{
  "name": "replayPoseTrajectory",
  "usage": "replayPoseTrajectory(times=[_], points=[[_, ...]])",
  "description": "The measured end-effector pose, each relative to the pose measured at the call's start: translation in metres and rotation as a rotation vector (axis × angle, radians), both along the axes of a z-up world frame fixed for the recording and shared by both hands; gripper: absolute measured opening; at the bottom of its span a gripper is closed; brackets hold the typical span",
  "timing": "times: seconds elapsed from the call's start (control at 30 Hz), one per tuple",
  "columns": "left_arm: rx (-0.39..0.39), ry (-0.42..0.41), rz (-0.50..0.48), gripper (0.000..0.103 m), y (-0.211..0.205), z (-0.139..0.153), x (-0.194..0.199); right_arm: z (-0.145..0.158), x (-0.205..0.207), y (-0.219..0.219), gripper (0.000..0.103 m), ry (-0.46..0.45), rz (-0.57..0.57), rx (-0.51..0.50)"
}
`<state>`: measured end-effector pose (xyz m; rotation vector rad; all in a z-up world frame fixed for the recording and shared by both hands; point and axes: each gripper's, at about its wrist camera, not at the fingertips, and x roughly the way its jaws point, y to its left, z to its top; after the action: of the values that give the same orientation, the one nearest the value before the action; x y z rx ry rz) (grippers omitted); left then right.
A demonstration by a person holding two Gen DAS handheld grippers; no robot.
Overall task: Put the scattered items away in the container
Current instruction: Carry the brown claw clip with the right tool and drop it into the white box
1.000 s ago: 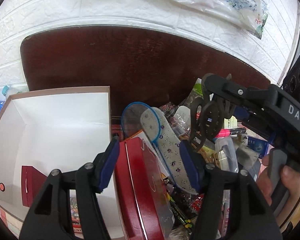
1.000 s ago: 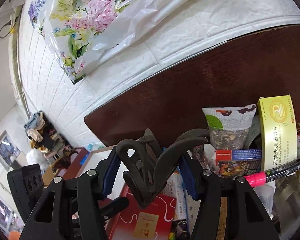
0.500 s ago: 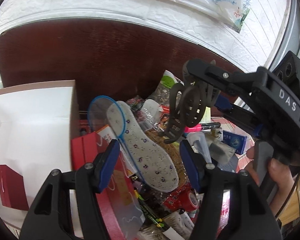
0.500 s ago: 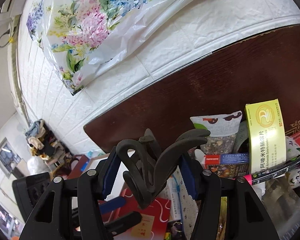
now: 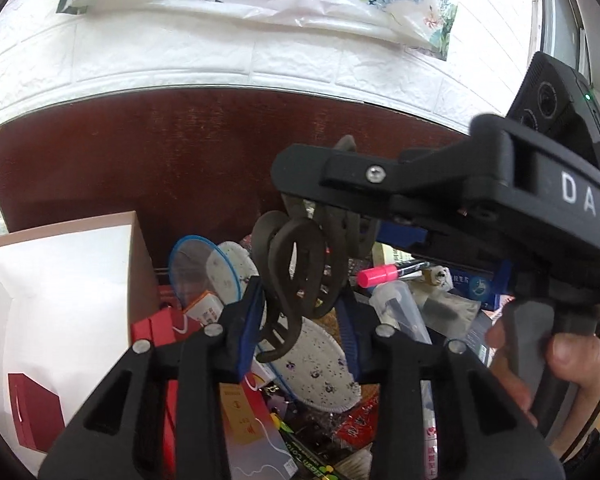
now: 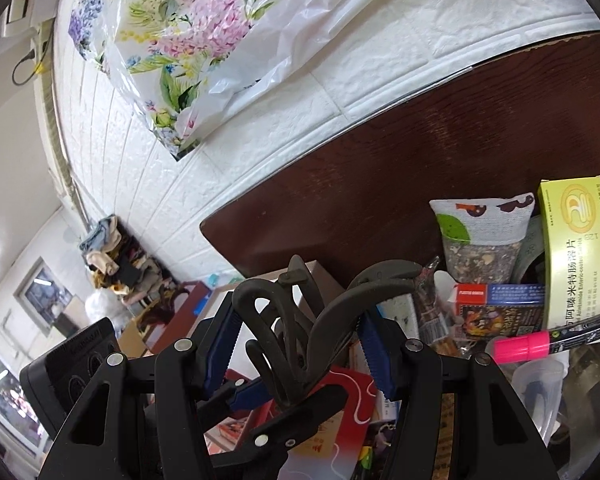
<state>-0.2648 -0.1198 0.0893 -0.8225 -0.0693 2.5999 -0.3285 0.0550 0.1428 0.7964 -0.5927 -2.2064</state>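
My right gripper [image 6: 296, 344] is shut on a large dark hair claw clip [image 6: 300, 328] and holds it above the pile. In the left wrist view the same clip [image 5: 300, 272] hangs from the right gripper just in front of my left gripper [image 5: 300, 324], which is open with the clip's lower end between its blue pads. A white cardboard box [image 5: 60, 280] stands at the left with a small red box [image 5: 36, 416] inside. Scattered items lie on the dark wooden table [image 5: 180, 160], among them a patterned insole [image 5: 312, 356] and a pink-capped marker [image 5: 380, 276].
A red gift box [image 5: 244, 412], a blue-rimmed round lid [image 5: 196, 268] and a clear tube [image 5: 400, 308] lie in the pile. A seed pouch [image 6: 480, 232], a yellow-green medicine box [image 6: 576, 248] and the marker [image 6: 540, 344] lie at right. A floral plastic bag [image 6: 204, 32] hangs on the white wall.
The right gripper has carried the claw clip left and closer, until it hangs between my left gripper's open fingers. The left gripper has tilted up, showing more wall.
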Motion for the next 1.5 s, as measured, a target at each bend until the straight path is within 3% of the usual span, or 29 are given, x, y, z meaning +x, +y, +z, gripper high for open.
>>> replayPoseTrajectory(times=[0.37, 0.6, 0.83, 0.97, 1.2, 1.3, 1.43, 1.5], points=[[-0.015, 0.032, 0.035, 0.035, -0.003, 0.007, 0.002, 0.002, 0.004, -0.005, 0.059, 0.018, 0.006, 0.003], [-0.062, 0.045, 0.113, 0.034, -0.021, 0.013, 0.005, 0.004, 0.005, -0.029, 0.059, 0.055, 0.037, -0.023], [-0.205, 0.035, 0.278, 0.034, -0.059, 0.013, 0.006, -0.003, 0.001, -0.086, 0.059, 0.047, 0.144, -0.043], [-0.255, -0.011, 0.339, 0.034, -0.086, 0.006, 0.006, -0.012, 0.006, -0.124, 0.059, 0.023, 0.205, -0.014], [-0.264, -0.105, 0.348, 0.034, -0.112, -0.009, 0.002, -0.035, 0.006, -0.157, 0.060, -0.071, 0.269, 0.010], [-0.267, -0.112, 0.354, 0.041, -0.112, -0.010, 0.001, -0.039, 0.003, -0.158, 0.066, -0.093, 0.262, 0.015], [-0.314, -0.093, 0.448, 0.084, -0.115, -0.010, 0.003, -0.040, 0.002, -0.155, 0.067, -0.109, 0.268, 0.012], [-0.325, -0.093, 0.473, 0.088, -0.119, -0.011, 0.005, -0.040, 0.002, -0.156, 0.069, -0.109, 0.277, 0.015]])
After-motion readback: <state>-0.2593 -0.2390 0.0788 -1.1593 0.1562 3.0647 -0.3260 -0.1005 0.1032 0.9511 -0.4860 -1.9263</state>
